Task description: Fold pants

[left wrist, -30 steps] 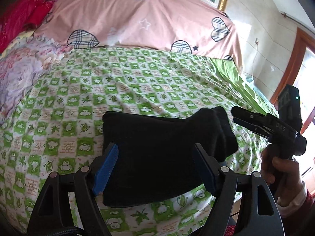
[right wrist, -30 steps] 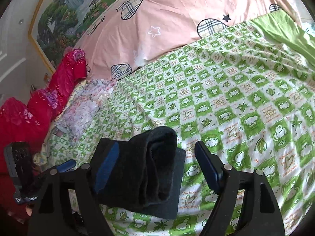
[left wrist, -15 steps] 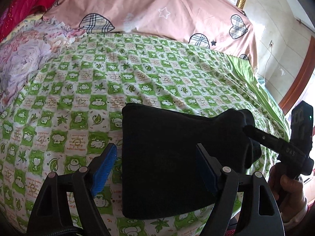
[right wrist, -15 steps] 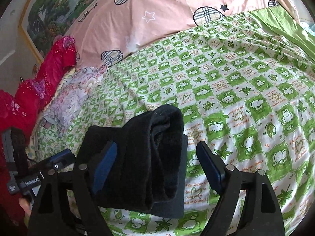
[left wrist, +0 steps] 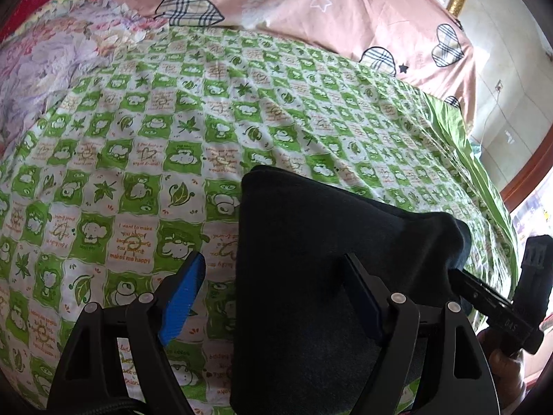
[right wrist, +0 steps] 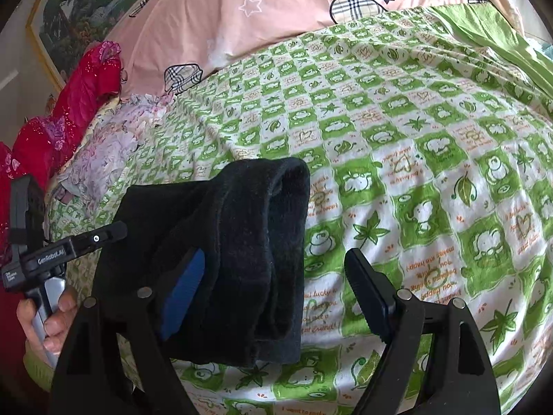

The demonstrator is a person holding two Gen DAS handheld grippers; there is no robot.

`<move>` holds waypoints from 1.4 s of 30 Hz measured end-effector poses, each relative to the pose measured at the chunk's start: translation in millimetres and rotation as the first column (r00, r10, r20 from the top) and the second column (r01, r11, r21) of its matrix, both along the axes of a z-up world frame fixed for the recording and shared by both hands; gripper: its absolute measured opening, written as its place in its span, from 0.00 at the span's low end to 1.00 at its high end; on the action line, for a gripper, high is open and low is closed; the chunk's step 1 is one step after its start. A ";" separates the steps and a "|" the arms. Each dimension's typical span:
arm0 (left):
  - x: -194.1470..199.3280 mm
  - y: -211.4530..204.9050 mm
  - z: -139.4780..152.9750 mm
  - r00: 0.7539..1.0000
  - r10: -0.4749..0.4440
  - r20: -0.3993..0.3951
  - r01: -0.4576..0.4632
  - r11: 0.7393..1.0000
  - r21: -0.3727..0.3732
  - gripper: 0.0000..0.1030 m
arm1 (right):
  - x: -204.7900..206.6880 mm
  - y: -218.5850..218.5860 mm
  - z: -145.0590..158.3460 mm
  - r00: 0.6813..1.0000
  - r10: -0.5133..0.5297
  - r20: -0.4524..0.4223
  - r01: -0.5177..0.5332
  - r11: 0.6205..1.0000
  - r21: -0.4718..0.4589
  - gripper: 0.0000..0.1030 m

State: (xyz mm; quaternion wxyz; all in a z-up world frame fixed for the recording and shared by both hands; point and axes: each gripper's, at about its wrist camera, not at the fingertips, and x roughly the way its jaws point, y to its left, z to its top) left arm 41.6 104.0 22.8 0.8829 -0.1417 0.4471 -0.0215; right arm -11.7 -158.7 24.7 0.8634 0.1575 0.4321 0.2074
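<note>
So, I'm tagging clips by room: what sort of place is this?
Most likely a bedroom: a bed with a green checked sheet, a pink quilt at its head, and a framed landscape picture on the wall.

The left gripper, a black two-finger tool with blue pads, has its jaws spread wide, tips pointing forward and slightly down. In the right wrist view its black body extends to the right, held by a bare hand wrapped round a grey handle. The right gripper, black with one blue pad showing, also stands wide apart; its hand grips from below.
</note>
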 end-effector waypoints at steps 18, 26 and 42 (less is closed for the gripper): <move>21.3 20.8 -33.0 0.997 0.054 -0.051 -0.053 0.999 0.011 0.81 | 5.4 4.3 -20.2 0.997 0.079 -0.007 -0.079 0.996 0.043 0.75; 4.3 24.8 -20.4 0.997 0.049 -0.053 -0.052 0.998 -0.047 0.80 | 6.3 1.6 -12.0 0.995 0.088 -0.038 -0.082 0.987 0.137 0.63; -7.0 12.0 -29.5 0.998 -0.037 -0.056 0.030 0.993 -0.117 0.48 | 8.2 -3.9 -26.6 0.990 0.112 -0.082 -0.090 0.968 0.233 0.59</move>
